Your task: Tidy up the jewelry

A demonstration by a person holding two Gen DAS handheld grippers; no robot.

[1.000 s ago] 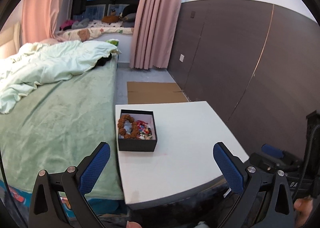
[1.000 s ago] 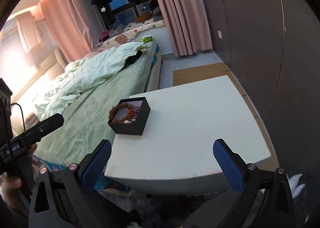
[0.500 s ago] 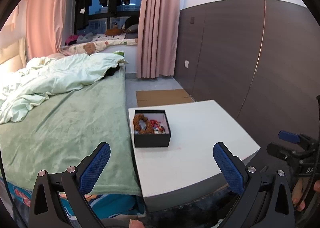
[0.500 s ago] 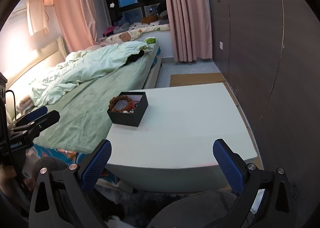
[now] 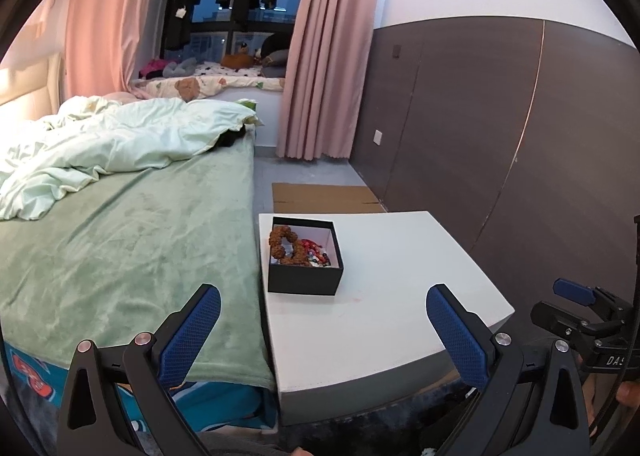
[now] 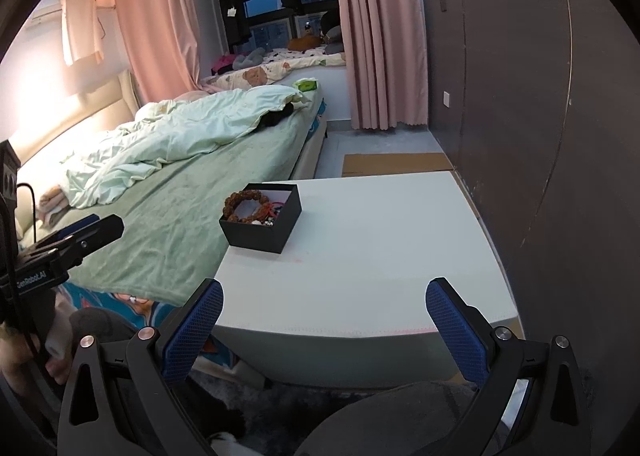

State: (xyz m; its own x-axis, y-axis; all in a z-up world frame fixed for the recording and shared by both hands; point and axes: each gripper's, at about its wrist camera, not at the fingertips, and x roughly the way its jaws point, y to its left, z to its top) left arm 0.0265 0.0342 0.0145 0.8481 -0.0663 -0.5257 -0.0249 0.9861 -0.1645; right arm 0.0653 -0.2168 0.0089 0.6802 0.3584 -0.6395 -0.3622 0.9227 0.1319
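Observation:
A black open box sits on the left part of a white table. It holds a brown bead bracelet and small red and mixed jewelry. The box and the bracelet also show in the right wrist view. My left gripper is open and empty, held back from the table's near edge. My right gripper is open and empty, also short of the near edge of the table. Each gripper appears at the edge of the other's view.
A bed with a green blanket and a pale duvet adjoins the table's left side. A dark panelled wall runs along the right. Flat cardboard lies on the floor behind the table. Pink curtains hang at the back.
Both grippers have pulled back and up from the table, so the box looks smaller and farther. Both stay open and empty.

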